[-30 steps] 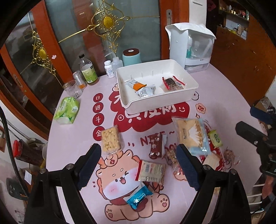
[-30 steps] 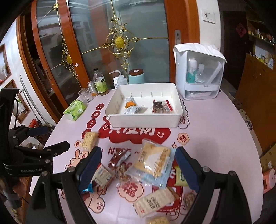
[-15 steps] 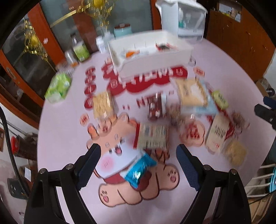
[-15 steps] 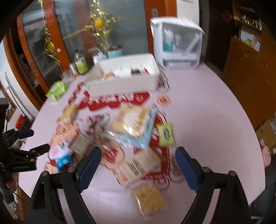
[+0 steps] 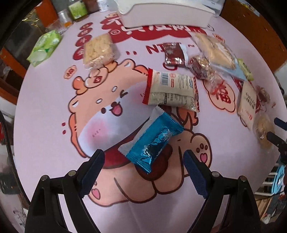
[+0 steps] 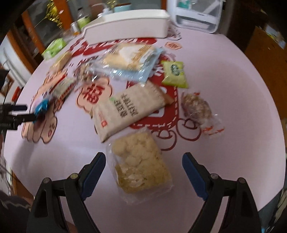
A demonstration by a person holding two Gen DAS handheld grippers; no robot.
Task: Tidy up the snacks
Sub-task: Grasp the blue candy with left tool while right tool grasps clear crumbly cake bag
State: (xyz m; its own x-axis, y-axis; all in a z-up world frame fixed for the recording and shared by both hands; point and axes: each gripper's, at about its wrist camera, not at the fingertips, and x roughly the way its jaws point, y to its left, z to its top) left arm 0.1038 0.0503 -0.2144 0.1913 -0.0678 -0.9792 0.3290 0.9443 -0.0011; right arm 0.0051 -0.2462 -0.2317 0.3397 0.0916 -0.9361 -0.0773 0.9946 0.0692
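Observation:
My left gripper point(image 5: 143, 157) is open and points down over a blue foil snack packet point(image 5: 155, 138), whose lower end lies between the finger pads without touching them. Beyond it lies a white and red packet point(image 5: 172, 89). My right gripper point(image 6: 143, 159) is open over a clear bag of pale yellow puffs point(image 6: 141, 163), which lies between its fingers untouched. A beige packet point(image 6: 129, 109), a green packet point(image 6: 174, 74) and a clear-wrapped brown snack point(image 6: 196, 109) lie further out. The white tray point(image 6: 127, 26) stands at the far side of the table.
Several more snacks lie on the pink printed tablecloth point(image 5: 44, 114): a bag of yellow puffs point(image 5: 97, 50), a dark red packet point(image 5: 173, 54), a large blue-edged bag point(image 6: 132, 59). A green tissue pack point(image 5: 45, 46) and bottles point(image 5: 77, 9) stand at the far left. A white dispenser point(image 6: 195, 14) is behind the tray.
Both grippers have come down toward the table and tilted downward. The snacks now look much larger; the blue packet and the puff bag have come between the fingers.

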